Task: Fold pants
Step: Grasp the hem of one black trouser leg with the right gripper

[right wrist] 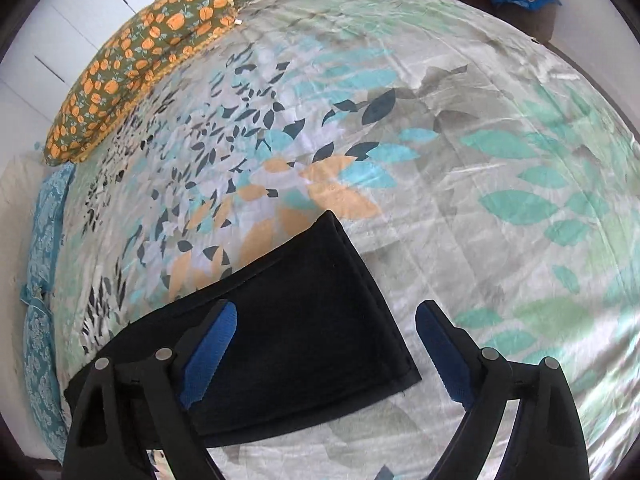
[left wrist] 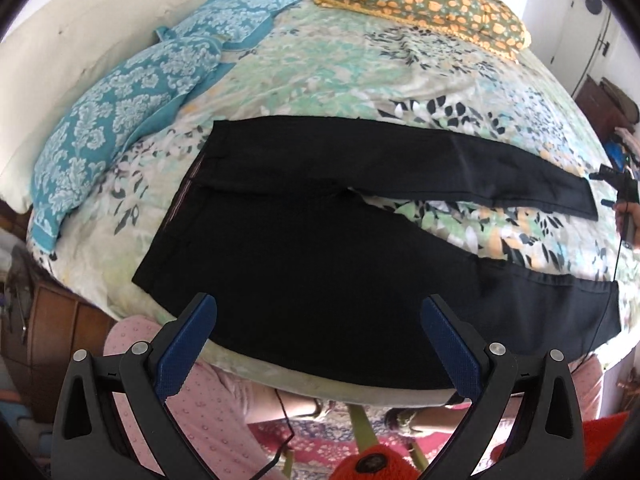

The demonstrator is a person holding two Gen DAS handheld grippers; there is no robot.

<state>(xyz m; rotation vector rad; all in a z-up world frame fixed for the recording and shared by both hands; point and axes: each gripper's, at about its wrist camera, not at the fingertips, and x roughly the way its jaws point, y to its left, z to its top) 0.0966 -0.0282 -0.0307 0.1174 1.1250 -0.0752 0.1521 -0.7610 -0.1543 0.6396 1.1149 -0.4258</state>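
Black pants (left wrist: 304,248) lie flat on the floral bedspread (left wrist: 340,64), waistband to the left, two legs spread apart to the right. My left gripper (left wrist: 320,312) is open and empty, held above the near edge of the pants at the seat. My right gripper (right wrist: 326,320) is open and empty, just above the hem end of one pant leg (right wrist: 312,320); it also shows at the right edge of the left wrist view (left wrist: 618,184), beside the far leg's hem.
Two teal patterned pillows (left wrist: 120,120) lie at the bed's left, an orange-flowered pillow (left wrist: 432,0) at the far side. The bed's near edge (left wrist: 320,384) is below the left gripper, with the person's pink-clad legs (left wrist: 208,408) there. Furniture (left wrist: 604,100) stands at the right.
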